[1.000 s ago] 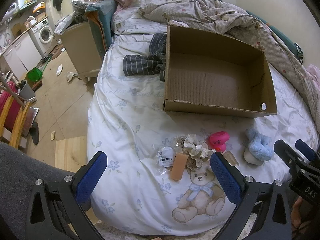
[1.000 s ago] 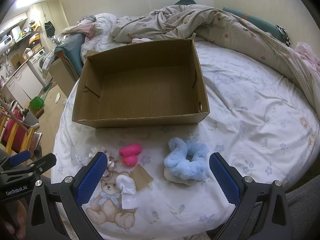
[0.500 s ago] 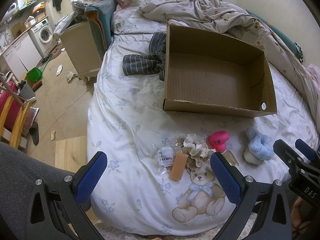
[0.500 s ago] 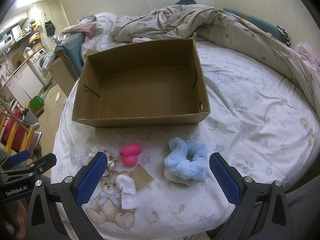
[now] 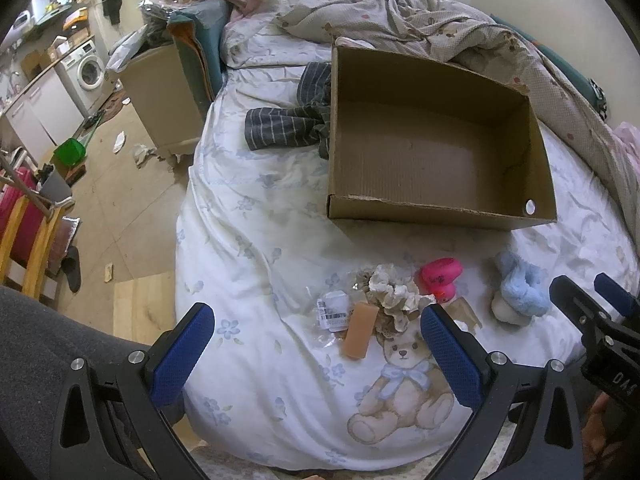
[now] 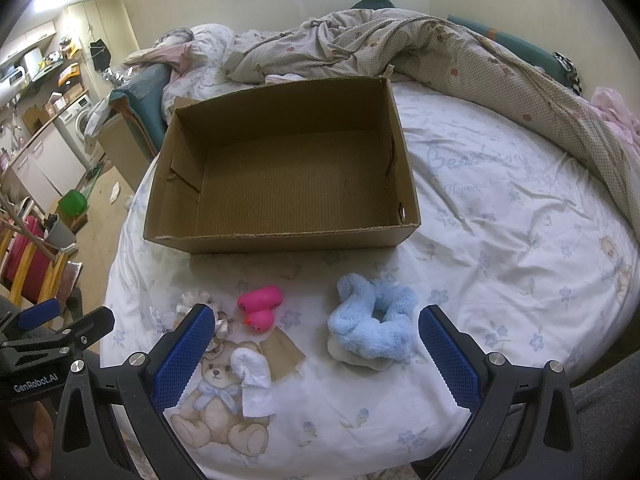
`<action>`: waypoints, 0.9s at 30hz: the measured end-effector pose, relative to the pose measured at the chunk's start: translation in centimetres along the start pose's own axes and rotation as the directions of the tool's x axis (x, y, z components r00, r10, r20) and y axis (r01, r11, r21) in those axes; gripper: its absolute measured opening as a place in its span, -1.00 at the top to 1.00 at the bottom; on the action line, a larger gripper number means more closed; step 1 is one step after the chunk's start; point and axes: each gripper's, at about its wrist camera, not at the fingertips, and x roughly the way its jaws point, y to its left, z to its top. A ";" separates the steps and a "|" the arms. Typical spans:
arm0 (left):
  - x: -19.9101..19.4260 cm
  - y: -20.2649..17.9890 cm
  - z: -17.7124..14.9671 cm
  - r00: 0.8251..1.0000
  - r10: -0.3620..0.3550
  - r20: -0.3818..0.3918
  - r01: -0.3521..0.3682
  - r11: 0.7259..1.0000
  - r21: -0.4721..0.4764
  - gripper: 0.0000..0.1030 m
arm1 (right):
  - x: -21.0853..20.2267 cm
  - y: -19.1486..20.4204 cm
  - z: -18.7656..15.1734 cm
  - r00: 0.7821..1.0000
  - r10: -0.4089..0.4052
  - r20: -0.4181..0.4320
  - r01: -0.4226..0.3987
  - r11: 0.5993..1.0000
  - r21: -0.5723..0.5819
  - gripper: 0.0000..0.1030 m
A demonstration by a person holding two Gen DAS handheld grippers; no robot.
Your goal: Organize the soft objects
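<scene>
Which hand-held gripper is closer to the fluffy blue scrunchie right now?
Right. The fluffy blue scrunchie lies between the open fingers of the right hand-held gripper, just ahead. The left hand-held gripper, also open, sits farther off, over by the tan bar.

Cardboard box (image 6: 280, 184) open-topped, empty, flat on the bed. In front of the box, apart from it: fluffy blue scrunchie (image 6: 370, 326) toward its right corner, pink duck toy (image 6: 260, 308) on its side mid-front, cream scrunchie (image 5: 394, 294) and tan sponge block (image 5: 360, 330) leftward, small white mitten (image 6: 254, 380) nearest.
</scene>
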 end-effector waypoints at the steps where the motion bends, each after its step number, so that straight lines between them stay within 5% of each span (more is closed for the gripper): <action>1: 0.0 -0.1 0.0 1.000 0.002 -0.002 -0.002 1.000 0.000 -1.00 | 0.0 0.0 0.0 1.000 -0.001 -0.001 0.001 1.000 -0.001 -1.00; 7: 0.2 0.4 0.4 1.000 -0.004 -0.022 0.004 1.000 -0.015 -1.00 | 0.2 -0.4 0.3 0.999 0.020 -0.026 -0.019 1.000 0.013 -1.00; 14: 0.2 1.8 1.3 0.999 -0.019 -0.046 0.015 0.997 -0.075 -1.00 | 1.6 -3.0 3.3 0.980 0.077 -0.185 -0.064 0.995 0.075 -1.00; 21: 0.5 3.2 1.6 0.998 -0.001 -0.059 -0.007 0.991 -0.135 -1.00 | 6.5 -6.6 4.6 0.920 0.076 -0.385 -0.032 0.992 0.119 -1.00; 25: 0.7 3.7 1.7 0.998 -0.001 -0.068 -0.010 0.988 -0.156 -1.00 | 10.3 -8.1 3.3 0.859 0.123 -0.497 -0.032 0.982 0.187 -1.00; 27: 1.1 3.8 1.8 0.997 0.012 -0.082 -0.025 0.987 -0.157 -1.00 | 11.5 -7.8 2.5 0.851 0.100 -0.516 -0.013 0.986 0.168 -1.00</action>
